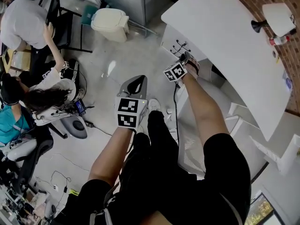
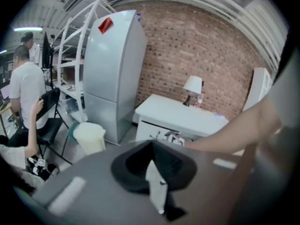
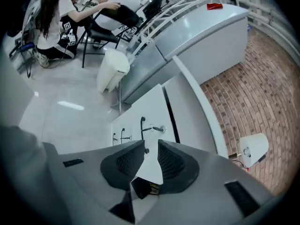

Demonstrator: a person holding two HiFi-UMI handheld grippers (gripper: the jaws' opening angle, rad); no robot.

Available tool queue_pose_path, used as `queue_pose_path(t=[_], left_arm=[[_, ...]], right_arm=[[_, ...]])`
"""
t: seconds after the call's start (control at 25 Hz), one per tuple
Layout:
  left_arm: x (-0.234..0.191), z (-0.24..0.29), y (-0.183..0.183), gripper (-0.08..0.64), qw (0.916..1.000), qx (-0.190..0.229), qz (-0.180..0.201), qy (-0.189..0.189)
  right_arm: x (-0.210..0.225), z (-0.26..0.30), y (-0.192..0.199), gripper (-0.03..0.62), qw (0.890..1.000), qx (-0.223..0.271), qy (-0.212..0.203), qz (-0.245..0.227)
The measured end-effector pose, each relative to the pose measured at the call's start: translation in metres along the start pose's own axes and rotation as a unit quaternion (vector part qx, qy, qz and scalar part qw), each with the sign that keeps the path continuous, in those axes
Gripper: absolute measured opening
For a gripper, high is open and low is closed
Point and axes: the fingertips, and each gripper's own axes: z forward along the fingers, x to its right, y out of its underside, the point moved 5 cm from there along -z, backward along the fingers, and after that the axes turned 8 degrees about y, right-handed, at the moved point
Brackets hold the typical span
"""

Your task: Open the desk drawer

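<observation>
The white counter (image 1: 225,46) shows a smooth, faintly satin top against a brick wall (image 2: 201,46), rough and red. The drawer front (image 3: 152,109) is the same smooth white, its slim handle (image 3: 142,125) dark and matt, the lock (image 3: 158,129) beside it bright metal. The pale grey floor (image 1: 136,55) is glossy (patches of light mirror in it). The bin (image 1: 110,25) looks like cream plastic. The tall fridge (image 2: 112,69) wears a smooth silver-grey sheen. The right tool (image 3: 150,146) has a matt grey shell and black ribbed pads (image 3: 171,163).
</observation>
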Motion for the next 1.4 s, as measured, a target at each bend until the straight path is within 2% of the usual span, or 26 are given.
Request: queue_pose_path(t=[0.2, 0.36, 0.72, 0.76, 0.8, 1.4], left_arm=[[0.001, 0.027, 0.017, -0.002, 0.9995, -0.028, 0.008, 0.011], [0.005, 0.056, 0.024, -0.002, 0.9989, -0.03, 0.025, 0.026], [0.0, 0.07, 0.055, -0.002, 0.9983, -0.056, -0.013, 0.013], [-0.001, 0.069, 0.056, -0.002, 0.9982, -0.057, -0.015, 0.011], [-0.003, 0.069, 0.057, -0.002, 0.9982, -0.057, -0.016, 0.01], [-0.011, 0.065, 0.06, -0.002, 0.9984, -0.053, -0.019, 0.007]], right_arm=[[-0.029, 0.04, 0.015, 0.084, 0.998, -0.012, 0.025, -0.058], [-0.039, 0.071, 0.02, 0.084, 0.994, -0.018, 0.04, -0.104], [-0.042, 0.095, 0.029, 0.072, 0.985, -0.015, 0.07, -0.155], [-0.04, 0.096, 0.028, 0.026, 0.984, -0.015, 0.075, -0.158], [-0.038, 0.097, 0.026, 0.016, 0.984, -0.016, 0.078, -0.159], [-0.052, 0.068, 0.021, 0.015, 0.986, -0.037, 0.068, -0.145]])
